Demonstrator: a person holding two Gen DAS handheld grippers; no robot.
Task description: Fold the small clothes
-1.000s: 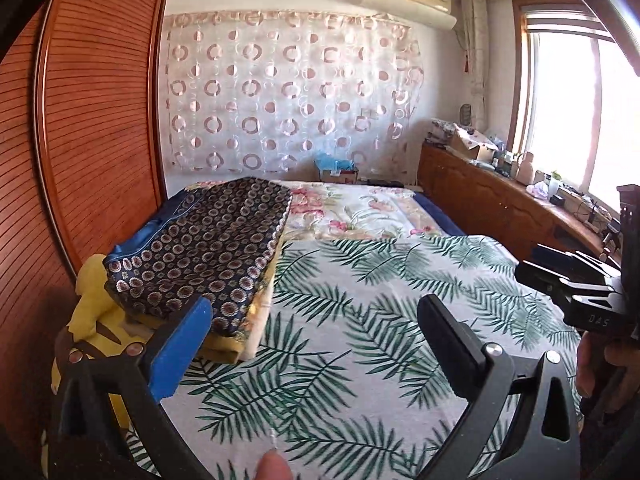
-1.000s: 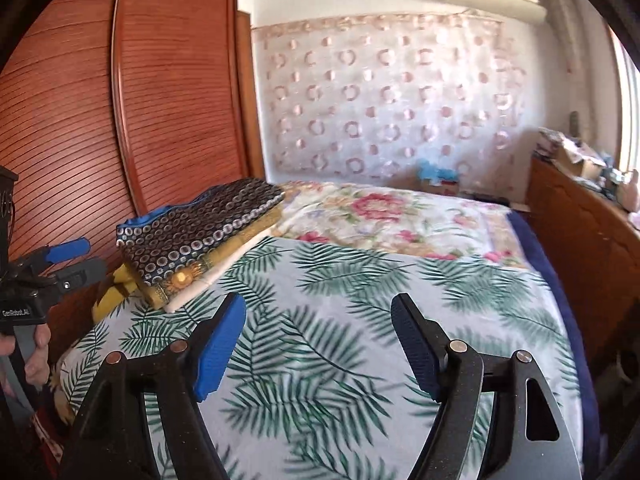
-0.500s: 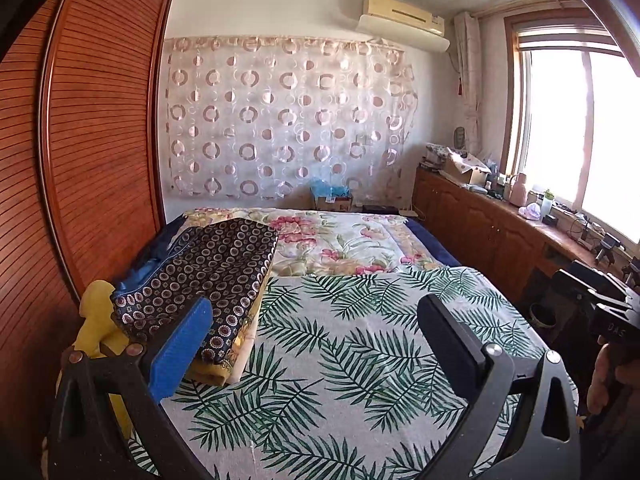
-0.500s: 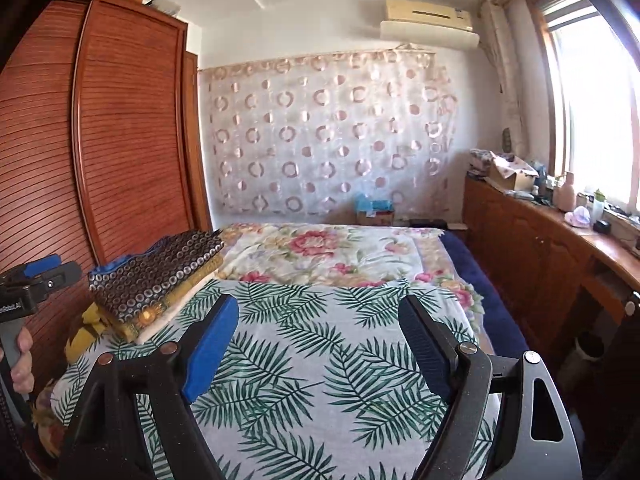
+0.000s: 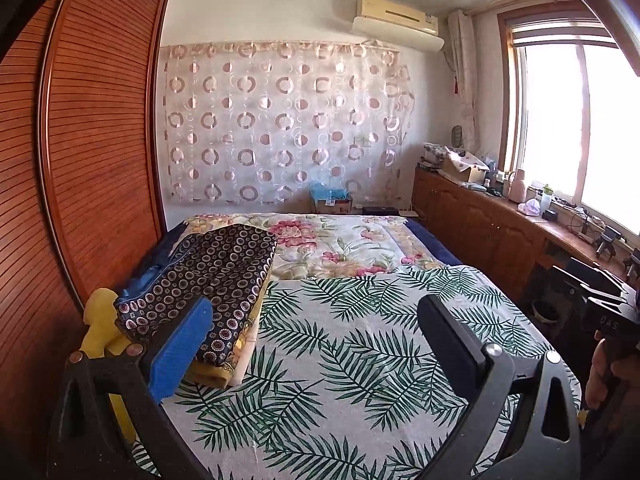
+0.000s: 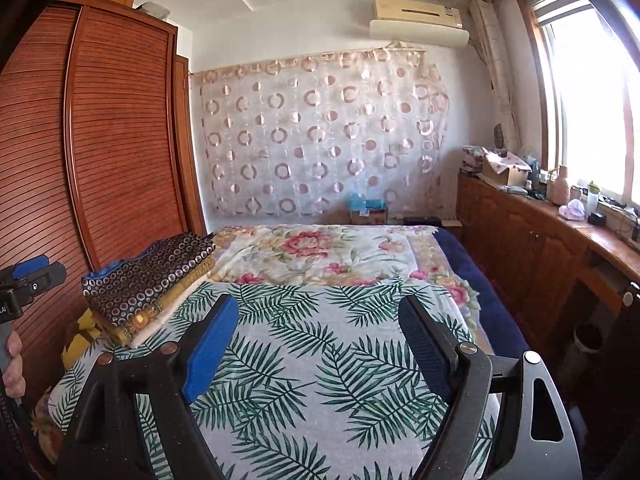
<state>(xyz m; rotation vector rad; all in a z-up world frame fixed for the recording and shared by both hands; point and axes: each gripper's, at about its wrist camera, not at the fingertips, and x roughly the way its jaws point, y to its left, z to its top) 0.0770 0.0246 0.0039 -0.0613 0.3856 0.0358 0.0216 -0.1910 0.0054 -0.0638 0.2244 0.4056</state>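
A stack of folded clothes [image 5: 208,276] lies at the bed's left edge, topped by a dark garment with ring dots [image 6: 148,276] over yellow and cream pieces. My left gripper [image 5: 316,328] hovers open above the palm-leaf sheet [image 5: 360,360], just right of the stack, nothing between its fingers. My right gripper [image 6: 318,328] is also open and empty, held over the same sheet [image 6: 304,360] farther right. Each view catches the other gripper at its edge with a hand on its handle.
A wooden louvred wardrobe [image 5: 80,160] runs along the left. A floral quilt [image 6: 320,252] covers the far half of the bed. A low wooden cabinet [image 6: 532,248] cluttered with boxes and bottles lines the right wall under the window.
Both grippers have pulled back and lifted away from the bed, tilting upward, so more wall and ceiling shows. The right jaws stand slightly wider. The clothes stack has not moved.
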